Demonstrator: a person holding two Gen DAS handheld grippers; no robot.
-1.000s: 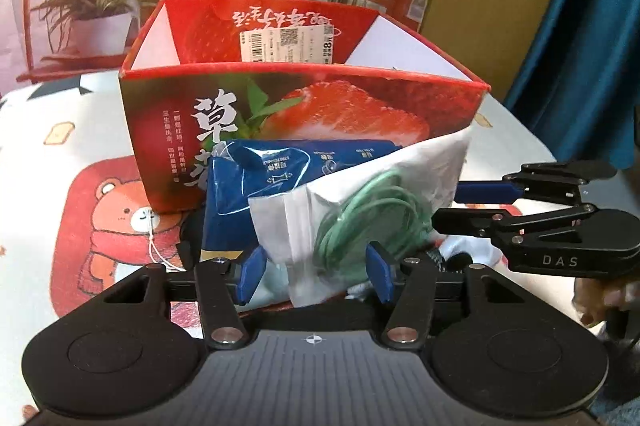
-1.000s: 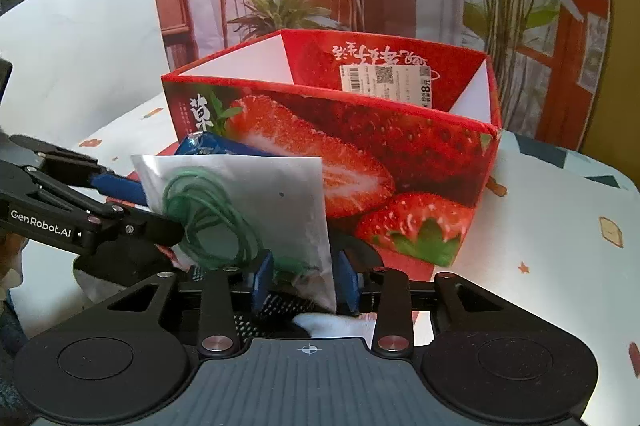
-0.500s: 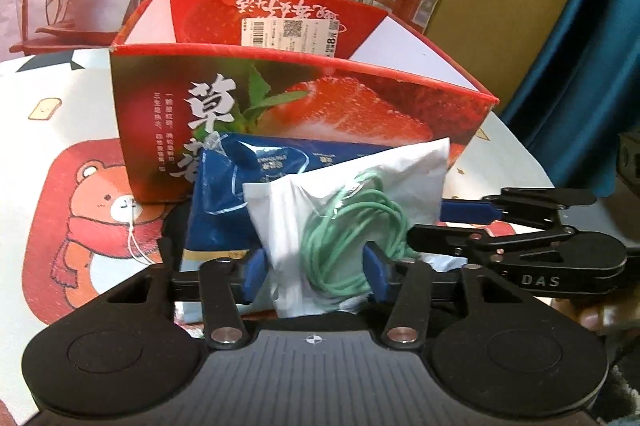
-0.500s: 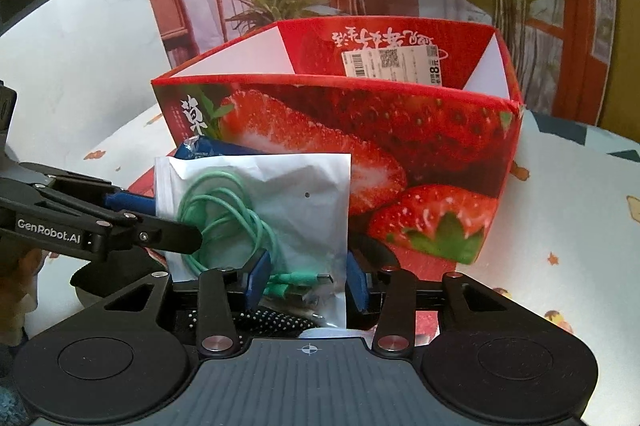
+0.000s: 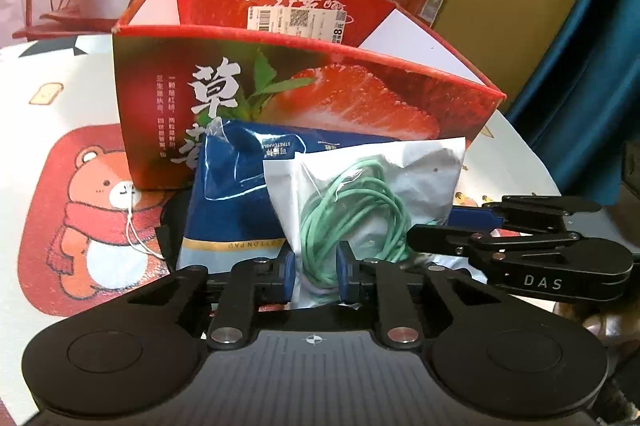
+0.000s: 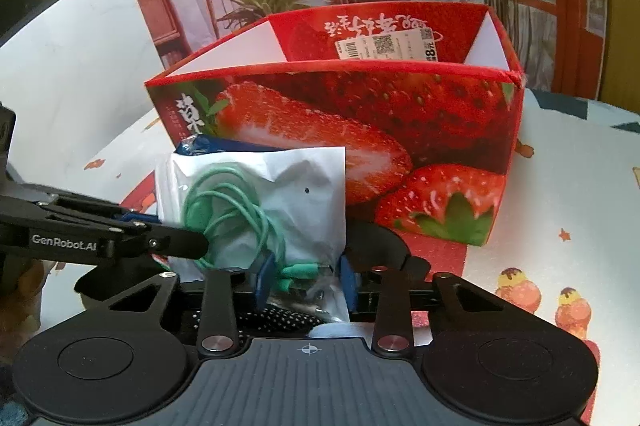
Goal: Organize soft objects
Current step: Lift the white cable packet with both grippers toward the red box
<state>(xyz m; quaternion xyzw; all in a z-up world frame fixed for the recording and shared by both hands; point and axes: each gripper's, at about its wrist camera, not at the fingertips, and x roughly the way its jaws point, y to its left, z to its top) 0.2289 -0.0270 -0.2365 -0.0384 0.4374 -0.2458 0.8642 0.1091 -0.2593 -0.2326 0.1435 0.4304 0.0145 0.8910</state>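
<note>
A white pouch (image 5: 372, 185) with a coiled green cable inside stands upright in front of the red strawberry box (image 5: 320, 97). My left gripper (image 5: 316, 274) is closing, and its blue pads press the pouch's lower left part. My right gripper (image 6: 306, 278) is closing too, its pads gripping the pouch (image 6: 288, 185) at the bottom, where the green plugs lie. Each gripper shows in the other's view: the right gripper (image 5: 424, 234) beside the pouch, the left gripper (image 6: 192, 246) at its edge. A blue cotton-pad packet (image 5: 232, 209) leans behind the pouch.
The open strawberry box (image 6: 360, 129) stands just behind the pouch on a cartoon-print tablecloth (image 5: 80, 209). A black object (image 6: 376, 246) lies under the pouch. A white string (image 5: 134, 238) trails beside the blue packet. A printed backdrop and a blue curtain (image 5: 580, 65) rise behind the table.
The left gripper's jaws have narrowed from wide apart to a tight pinch on the pouch. The pouch now stands straighter between both grippers. The right jaws hardly changed.
</note>
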